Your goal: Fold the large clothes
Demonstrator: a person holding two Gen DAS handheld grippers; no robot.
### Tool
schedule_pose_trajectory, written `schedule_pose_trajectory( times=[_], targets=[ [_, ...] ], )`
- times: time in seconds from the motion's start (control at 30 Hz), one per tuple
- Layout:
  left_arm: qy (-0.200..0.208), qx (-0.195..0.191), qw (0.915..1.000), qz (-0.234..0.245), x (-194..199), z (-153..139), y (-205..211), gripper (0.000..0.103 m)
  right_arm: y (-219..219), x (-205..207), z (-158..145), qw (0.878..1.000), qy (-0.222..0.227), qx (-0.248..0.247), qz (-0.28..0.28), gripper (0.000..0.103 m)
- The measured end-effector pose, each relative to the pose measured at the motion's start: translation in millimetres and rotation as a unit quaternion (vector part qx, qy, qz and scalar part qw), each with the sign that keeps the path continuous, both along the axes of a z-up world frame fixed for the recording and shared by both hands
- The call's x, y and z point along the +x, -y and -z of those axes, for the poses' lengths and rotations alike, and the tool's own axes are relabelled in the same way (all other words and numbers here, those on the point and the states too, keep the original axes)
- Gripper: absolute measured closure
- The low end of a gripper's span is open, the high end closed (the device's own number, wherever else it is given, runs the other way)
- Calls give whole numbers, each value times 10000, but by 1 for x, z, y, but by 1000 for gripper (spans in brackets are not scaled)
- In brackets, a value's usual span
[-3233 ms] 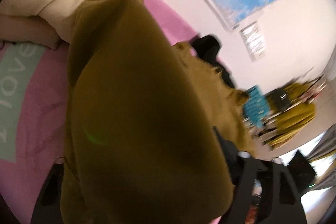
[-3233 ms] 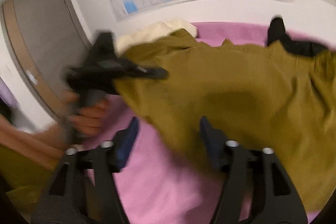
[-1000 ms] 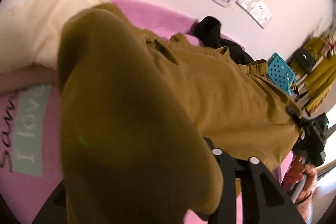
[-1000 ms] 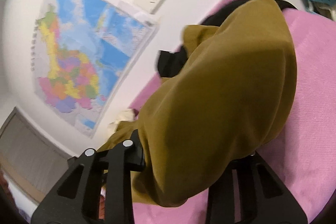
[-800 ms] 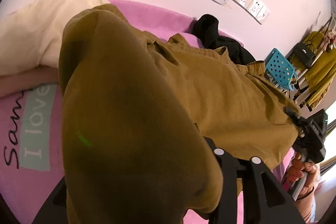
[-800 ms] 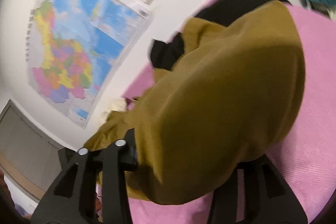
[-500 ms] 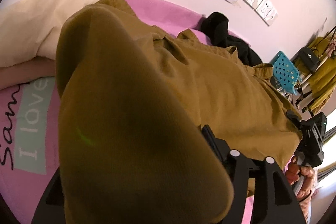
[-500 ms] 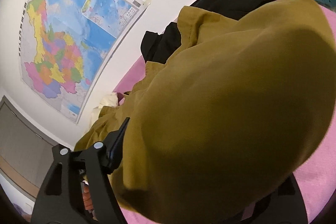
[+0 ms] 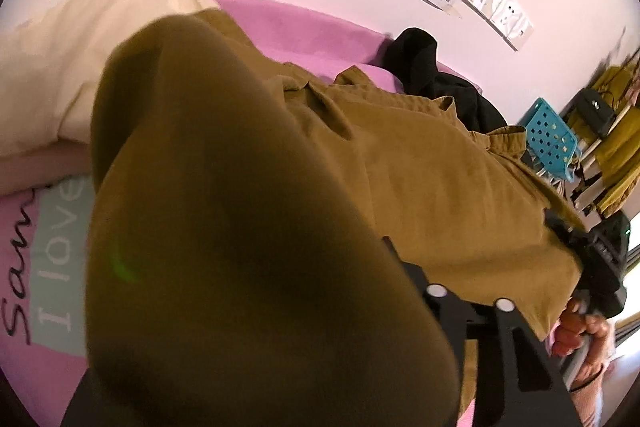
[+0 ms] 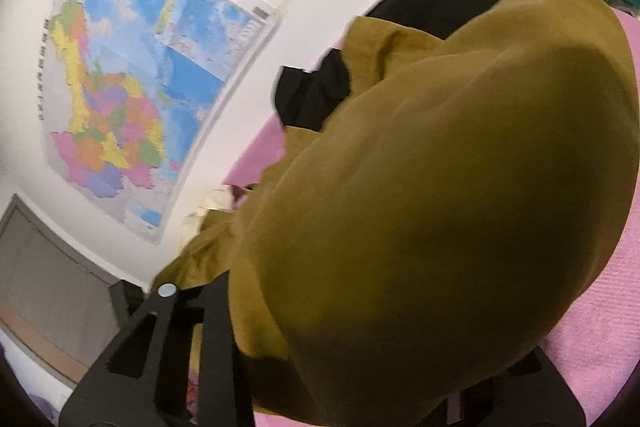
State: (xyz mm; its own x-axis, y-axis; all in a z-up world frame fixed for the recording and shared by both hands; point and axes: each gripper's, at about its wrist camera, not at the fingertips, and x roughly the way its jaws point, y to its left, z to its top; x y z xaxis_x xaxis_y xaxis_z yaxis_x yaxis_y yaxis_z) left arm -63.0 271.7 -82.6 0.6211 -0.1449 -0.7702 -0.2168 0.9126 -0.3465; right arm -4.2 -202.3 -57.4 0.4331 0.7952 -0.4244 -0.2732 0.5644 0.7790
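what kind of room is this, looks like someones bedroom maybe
Most likely a bedroom. A pink bedspread with a cream pillow at one end lies under the mustard garment being folded, a map hangs on the wall, and clothes hang on a rack in the corner.

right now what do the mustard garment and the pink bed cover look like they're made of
Mustard garment: looks like a matte woven cotton, maybe fine corduroy; it drapes in soft folds with a faint ribbed grain and no sheen. Pink bed cover: appears to be a knit or terry-like textile; fine parallel ridges show across its surface.
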Motion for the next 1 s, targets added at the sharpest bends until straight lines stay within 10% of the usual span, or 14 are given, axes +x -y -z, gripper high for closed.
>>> schedule_pose_trajectory(
  times=[0.67, 1.0],
  targets=[
    [1013, 379, 9938, 249, -19, -109, -3, 75, -26, -27, -127, 9863, 1353, 590, -740, 78],
    [1800, 1131, 9771, -136, -42, -198, -41, 76, -83, -5, -188, 9664, 1896, 1233, -1220, 78]
  ],
)
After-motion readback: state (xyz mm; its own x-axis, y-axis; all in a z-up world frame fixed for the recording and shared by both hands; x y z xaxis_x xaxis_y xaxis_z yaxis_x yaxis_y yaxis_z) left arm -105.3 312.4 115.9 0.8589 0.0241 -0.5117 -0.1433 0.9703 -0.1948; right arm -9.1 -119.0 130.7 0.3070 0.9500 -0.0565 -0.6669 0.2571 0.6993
